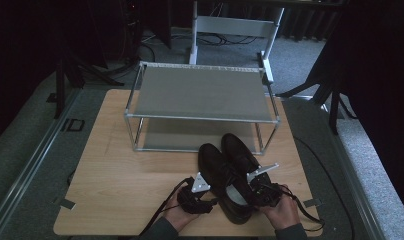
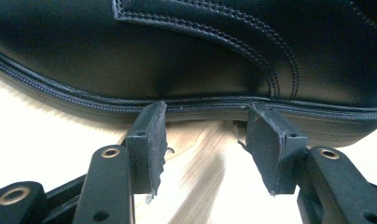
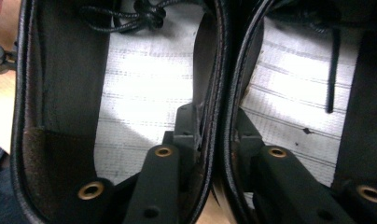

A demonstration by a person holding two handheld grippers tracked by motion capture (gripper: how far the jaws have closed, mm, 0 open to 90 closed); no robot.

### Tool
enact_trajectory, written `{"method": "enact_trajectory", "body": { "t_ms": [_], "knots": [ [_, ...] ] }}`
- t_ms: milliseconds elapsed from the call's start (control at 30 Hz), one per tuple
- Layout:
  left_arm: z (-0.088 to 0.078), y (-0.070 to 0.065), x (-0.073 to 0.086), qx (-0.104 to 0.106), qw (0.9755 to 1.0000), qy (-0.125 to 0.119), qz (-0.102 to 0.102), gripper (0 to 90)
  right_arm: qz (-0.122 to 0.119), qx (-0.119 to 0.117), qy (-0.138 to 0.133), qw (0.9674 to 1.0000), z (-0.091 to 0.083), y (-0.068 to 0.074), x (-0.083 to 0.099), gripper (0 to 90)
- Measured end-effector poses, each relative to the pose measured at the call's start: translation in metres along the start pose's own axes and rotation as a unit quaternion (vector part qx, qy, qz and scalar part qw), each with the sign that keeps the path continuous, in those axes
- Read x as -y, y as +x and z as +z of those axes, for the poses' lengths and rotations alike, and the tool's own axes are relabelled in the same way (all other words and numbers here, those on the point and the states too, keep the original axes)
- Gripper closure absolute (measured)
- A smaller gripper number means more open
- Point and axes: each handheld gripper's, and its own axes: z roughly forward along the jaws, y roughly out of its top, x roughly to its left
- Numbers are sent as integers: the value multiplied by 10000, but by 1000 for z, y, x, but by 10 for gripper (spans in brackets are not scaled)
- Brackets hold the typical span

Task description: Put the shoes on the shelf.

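Gripping: right hand-held gripper clamps both shoes' touching inner collars together.
Left hand-held gripper: jaws near-together, tips against left shoe's sole edge, holding nothing.
Handling: stiff leather, moderately heavy, smooth; pinched collars may slip.

Two shoes lie side by side on the table, near its front edge. Behind them stands a two-shelf rack. Both lie right of centre.

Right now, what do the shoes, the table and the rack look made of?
Shoes: smooth black leather or a look-alike, soft sheen, stitched seams.
Table: pale wood or wood-look laminate, visible grain.
Rack: silvery metal tubes with flat grey shelves, possibly fabric or mesh.
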Motion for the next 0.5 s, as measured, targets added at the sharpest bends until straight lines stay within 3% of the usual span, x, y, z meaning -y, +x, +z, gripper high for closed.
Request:
{"method": "enact_trajectory", "body": {
  "t_ms": [100,300,500],
  "knots": [
    [0,1,-2,58,9998,-73,-155,484,-5,32,-83,10000,0,1,1,797],
    [1,2,-4,96,9997,-44,-201,484,1,68,-238,9997,-2,1,2,805],
    [-1,5,-7,107,9994,-215,-264,485,60,102,-464,9989,-6,0,0,808]
  ]
}}
